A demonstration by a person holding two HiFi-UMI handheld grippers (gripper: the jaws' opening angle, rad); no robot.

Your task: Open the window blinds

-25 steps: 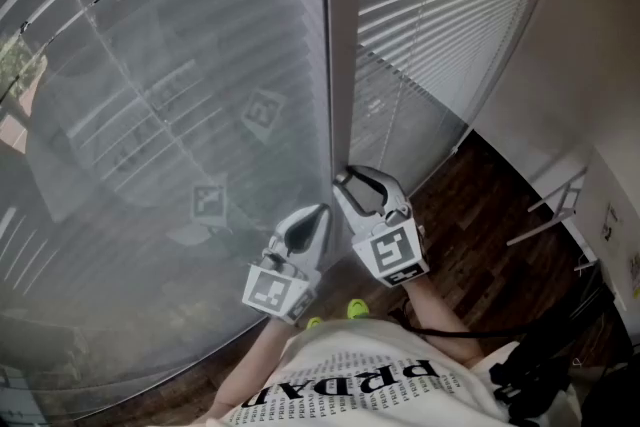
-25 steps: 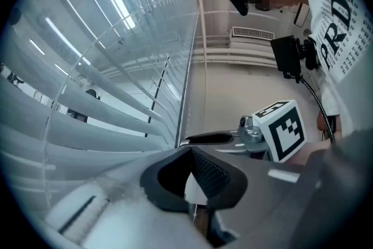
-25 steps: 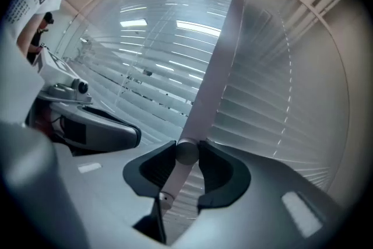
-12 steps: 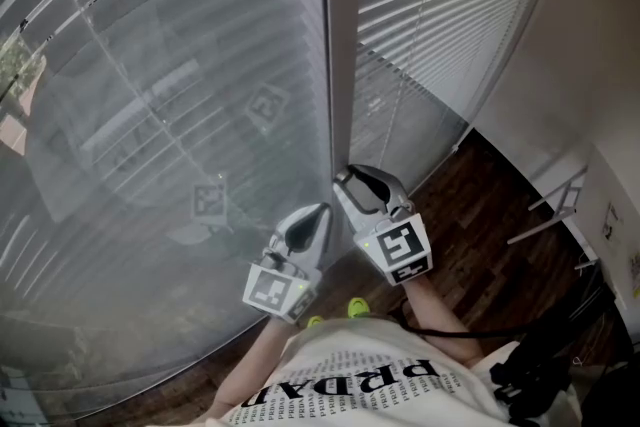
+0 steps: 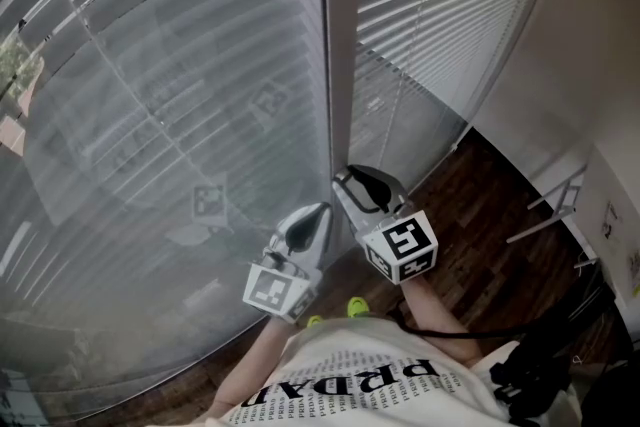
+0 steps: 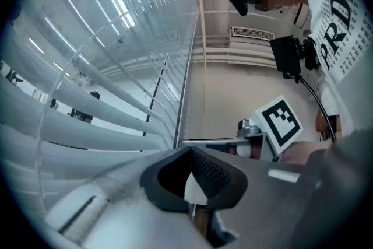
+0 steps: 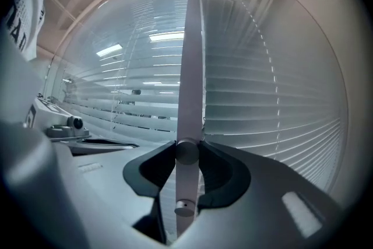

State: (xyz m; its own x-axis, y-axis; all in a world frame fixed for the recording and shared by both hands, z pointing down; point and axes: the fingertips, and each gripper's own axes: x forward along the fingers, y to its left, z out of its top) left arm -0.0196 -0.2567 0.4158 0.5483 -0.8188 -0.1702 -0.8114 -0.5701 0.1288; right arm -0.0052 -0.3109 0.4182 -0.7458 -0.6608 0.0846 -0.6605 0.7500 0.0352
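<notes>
Grey slatted blinds (image 5: 150, 95) cover the left pane, and a second set (image 5: 450, 5) covers the right pane beyond the white frame post (image 5: 342, 35). My right gripper (image 5: 358, 180) reaches level toward the post. In the right gripper view it (image 7: 187, 151) is shut on the white tilt wand (image 7: 189, 67), which runs upright between the pads at a metal knob. My left gripper (image 5: 310, 220) points at the left pane beside it. Seen in its own view, the left gripper (image 6: 192, 166) has its pads together on a small white piece with a thin string.
Dark wood floor (image 5: 500, 215) lies to the right below the window. A white rack (image 5: 560, 205) stands by the wall, and black gear (image 5: 540, 365) sits at the bottom right. The right gripper's marker cube (image 6: 280, 122) is close beside the left gripper.
The right gripper has rolled about its own axis, its marker cube turning. The slats of the left blinds have tilted, showing wider gaps. The left gripper has stayed still.
</notes>
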